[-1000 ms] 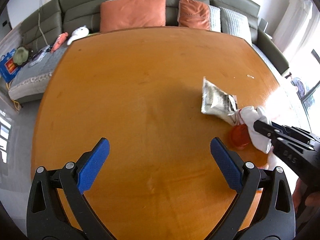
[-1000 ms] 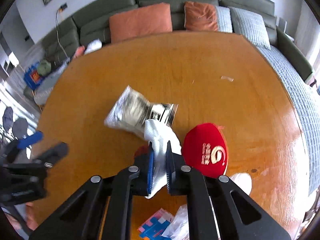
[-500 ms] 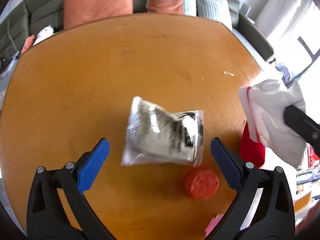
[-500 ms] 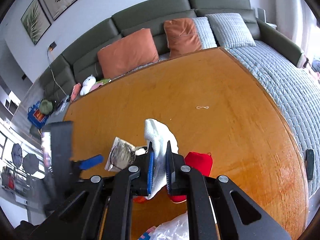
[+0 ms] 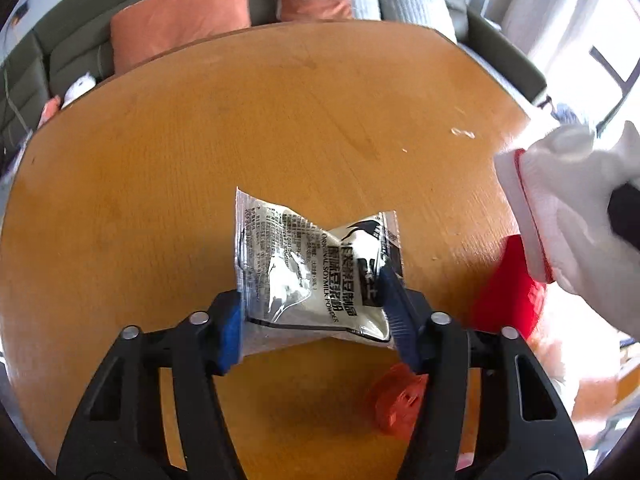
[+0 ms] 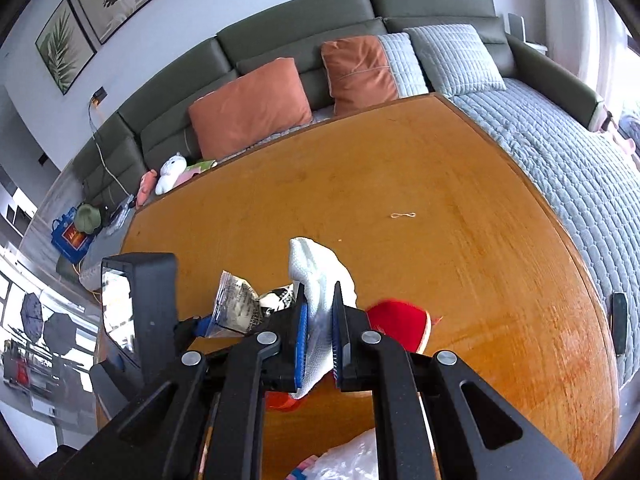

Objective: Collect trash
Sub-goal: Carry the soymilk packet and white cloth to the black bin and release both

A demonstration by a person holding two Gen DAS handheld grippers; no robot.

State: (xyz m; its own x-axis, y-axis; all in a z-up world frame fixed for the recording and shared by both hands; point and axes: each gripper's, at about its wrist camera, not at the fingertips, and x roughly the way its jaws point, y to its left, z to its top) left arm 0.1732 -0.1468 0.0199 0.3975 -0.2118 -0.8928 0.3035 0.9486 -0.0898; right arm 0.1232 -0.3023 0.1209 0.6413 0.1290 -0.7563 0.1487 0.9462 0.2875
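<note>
Item: left claw (image 5: 316,320). Jaws closing around the soy-milk powder packet (image 5: 312,268); the blue pads touch its two side edges and the foil buckles upward between them. The packet's far end lies on the bench (image 5: 240,128), the near end pinched. Angled steeply down, probably to take the flat packet by its edges rather than its face.

Item: right claw (image 6: 320,336). Clamped tight on a white cloth with a red-striped band (image 6: 320,280), held clear above the bench, off to the right of the packet; judged to be kept aloft so the other hand has room to work.

Item: orange round lid (image 5: 396,404). On the bench just beside the left claw's right finger, not gripped.

Item: red cap-like object (image 6: 400,324). On the bench near the right claw; its exact nature cannot be told.

Item: small scrap (image 6: 403,215). Far out on the bench, well apart, likely trash to collect.

Item: sofa with orange cushions (image 6: 248,108). Behind the bench.
</note>
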